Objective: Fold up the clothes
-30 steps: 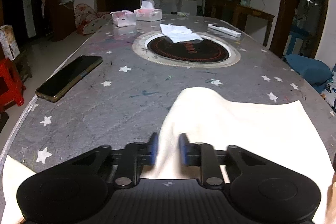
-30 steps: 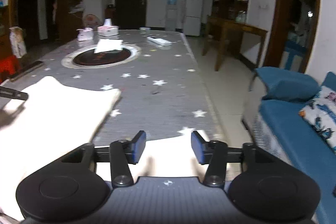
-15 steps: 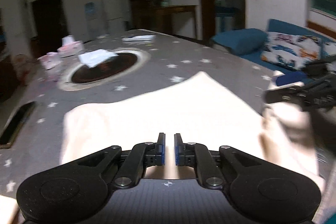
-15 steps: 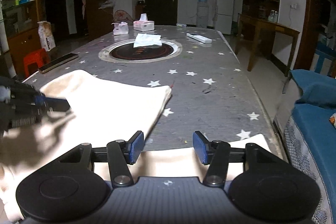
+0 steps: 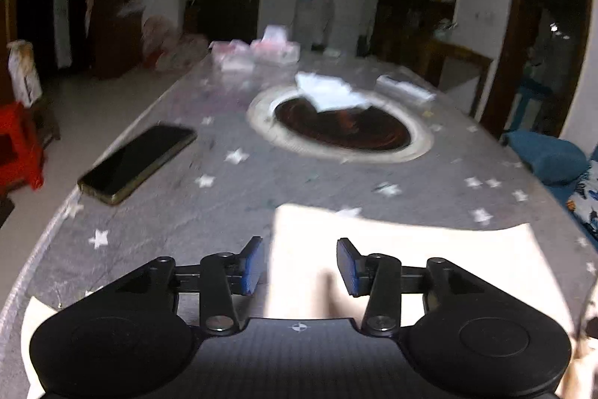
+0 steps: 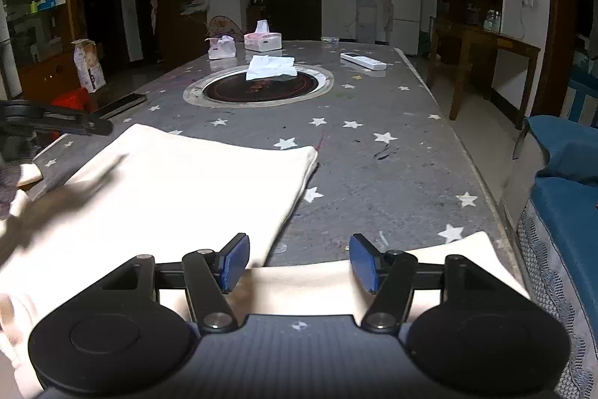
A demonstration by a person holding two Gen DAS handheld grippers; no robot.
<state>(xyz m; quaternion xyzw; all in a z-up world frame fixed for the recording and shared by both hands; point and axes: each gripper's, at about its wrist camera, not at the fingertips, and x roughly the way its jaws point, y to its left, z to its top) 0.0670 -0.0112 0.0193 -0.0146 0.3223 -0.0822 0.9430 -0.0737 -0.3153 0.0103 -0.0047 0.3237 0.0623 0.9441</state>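
A glossy black slab phone (image 5: 136,164) lies at the left of the grey star-printed bench (image 6: 373,182). The left hand-held gripper (image 5: 299,266) hangs spread, empty, over the smooth cream folded cloth garment (image 6: 179,197) lying flat. The right hand-held gripper (image 6: 299,262) gapes wide, empty, above its near hem.

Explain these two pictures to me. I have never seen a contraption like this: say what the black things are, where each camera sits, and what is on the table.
A person holds a handheld black claw in each hand, each carrying a camera looking along its two blue-padded fingers. One picture is from the left claw, the other from the right claw. Both claws are open and hold nothing. On the grey star-patterned table lies a cream cloth, partly folded. Farther off are a phone, a tissue on a round dark inset, a remote control and tissue boxes.
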